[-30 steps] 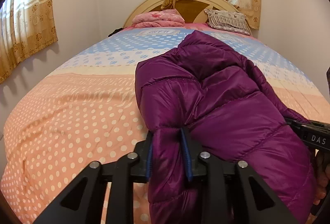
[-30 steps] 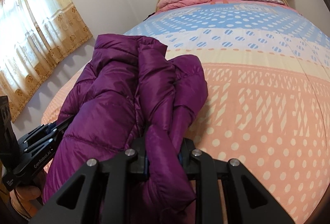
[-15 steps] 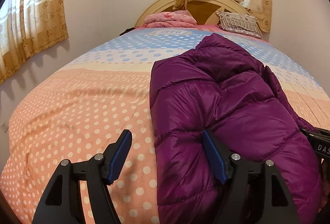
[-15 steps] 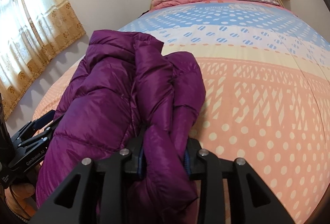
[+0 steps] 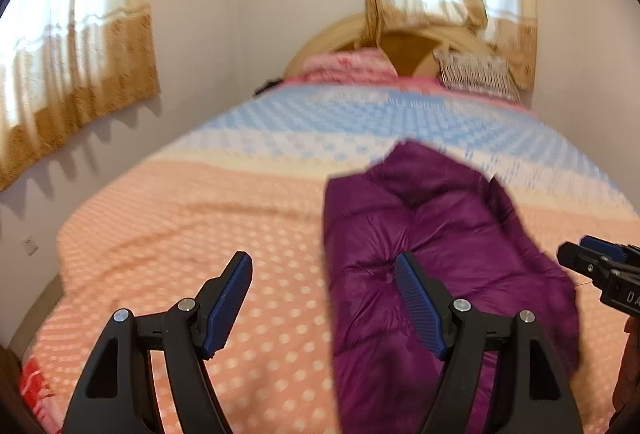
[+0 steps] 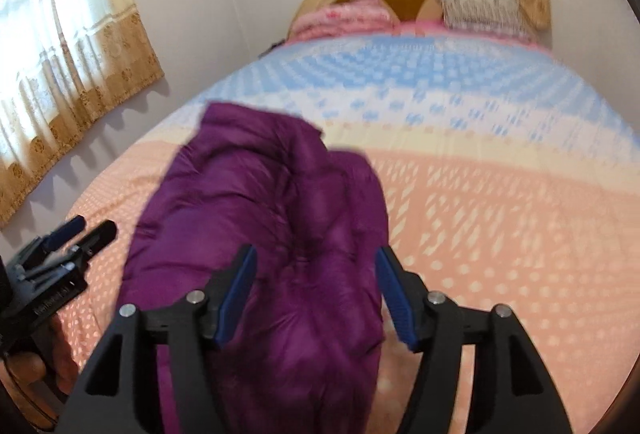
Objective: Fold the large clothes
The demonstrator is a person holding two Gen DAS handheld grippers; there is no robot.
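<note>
We are in a small bedroom with pale walls, and in front of us is a wide bed with a dotted bedspread (image 5: 168, 242) that is peach-orange near us and blue and white farther away. Beige and gold curtains (image 5: 76, 74) hang on the wall at the left side, and more curtains hang behind the rounded cream headboard (image 5: 344, 34). At the head of the bed we see a folded pink blanket (image 5: 352, 64) and, beside it, a patterned pillow with fringe (image 5: 476, 74). The puffy purple quilted jacket (image 5: 436, 234) lies folded in a long bundle on the orange part of the bedspread, with its far end reaching the pale band. Our left gripper (image 5: 324, 302) has its jaws spread wide and holds nothing; its blue right pad is over the left edge of the jacket and its left pad is over the bare bedspread. Our right gripper (image 6: 316, 294) also has its jaws wide apart and empty, and the near right part of the jacket (image 6: 272, 226) shows between its blue pads. Both views are a little blurred.
</note>
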